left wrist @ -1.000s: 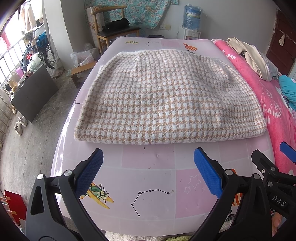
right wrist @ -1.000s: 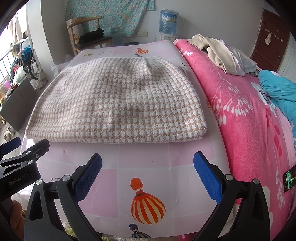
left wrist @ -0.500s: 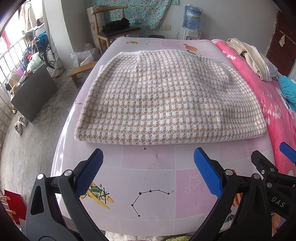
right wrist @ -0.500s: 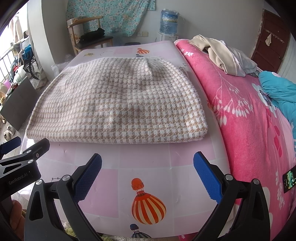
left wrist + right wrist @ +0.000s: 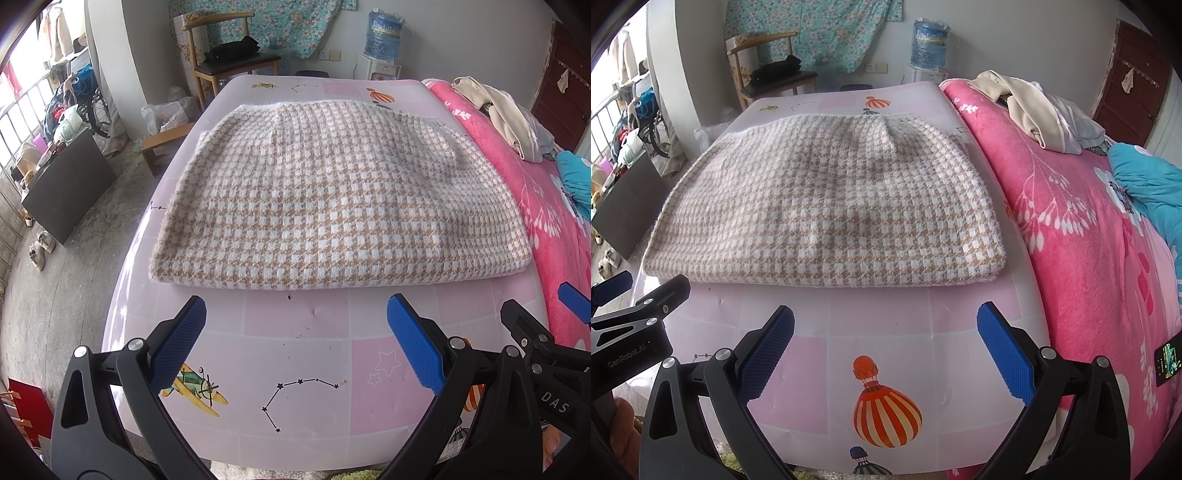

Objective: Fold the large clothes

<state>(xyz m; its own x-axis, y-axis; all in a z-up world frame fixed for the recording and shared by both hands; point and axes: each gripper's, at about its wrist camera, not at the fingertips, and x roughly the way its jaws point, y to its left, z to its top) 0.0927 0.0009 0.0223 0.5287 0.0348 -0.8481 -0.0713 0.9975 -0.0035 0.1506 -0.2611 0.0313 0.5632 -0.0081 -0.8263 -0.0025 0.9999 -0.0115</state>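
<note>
A tan-and-white houndstooth knit garment (image 5: pixel 332 199) lies flat and folded on the pale pink patterned sheet (image 5: pixel 306 369); it also shows in the right wrist view (image 5: pixel 827 214). My left gripper (image 5: pixel 295 343) is open and empty, held above the bare sheet just short of the garment's near edge. My right gripper (image 5: pixel 886 347) is open and empty too, beside the left one and equally short of the near edge. The right gripper shows at the right edge of the left view (image 5: pixel 546 332).
A pink floral blanket (image 5: pixel 1089 229) lies to the right, with beige clothes (image 5: pixel 1030 107) and a teal cloth (image 5: pixel 1145 177) on it. A wooden chair (image 5: pixel 229 62) and a water jug (image 5: pixel 382 33) stand beyond the far end. The floor drops off on the left.
</note>
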